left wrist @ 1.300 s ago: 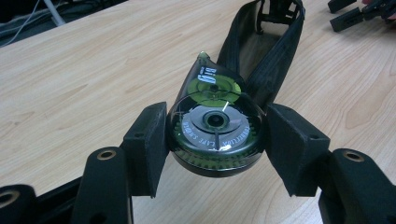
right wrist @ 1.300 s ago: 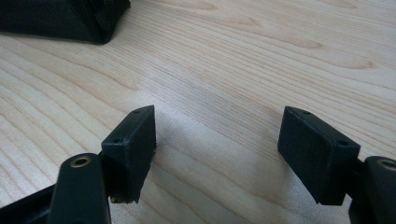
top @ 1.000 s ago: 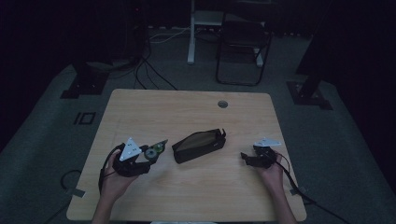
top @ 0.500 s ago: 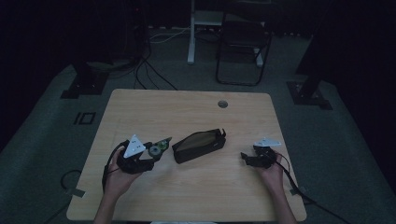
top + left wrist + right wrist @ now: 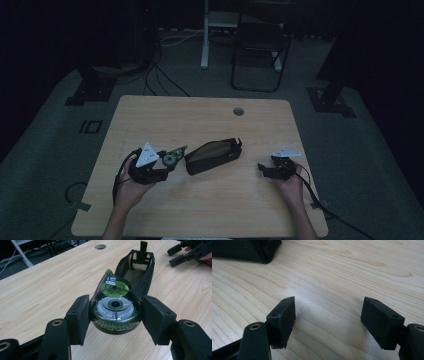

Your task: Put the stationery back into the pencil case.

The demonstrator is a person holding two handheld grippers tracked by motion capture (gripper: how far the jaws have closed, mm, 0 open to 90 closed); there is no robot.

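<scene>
My left gripper [image 5: 167, 162] is shut on a clear green correction tape dispenser [image 5: 115, 310] and holds it by its round sides just above the wooden table [image 5: 200, 115]. The dispenser's tip points at the open mouth of a dark zip pouch [image 5: 214, 156], which lies at the table's middle with its inside showing [image 5: 140, 272]. Right of the pouch, my right gripper [image 5: 265, 170] rests low over the table, open with bare wood between its pads [image 5: 328, 317]. A corner of the pouch [image 5: 244, 248] lies beyond it.
A round cable hole [image 5: 238, 111] sits near the table's far edge. Behind the table stand a dark chair [image 5: 260, 50] and a white post [image 5: 205, 35]. Cables [image 5: 165, 80] and black stand feet [image 5: 87, 92] lie on the grey floor.
My left gripper has edged slightly right toward the pouch with the correction tape in it. The right gripper and the pouch have stayed put.
</scene>
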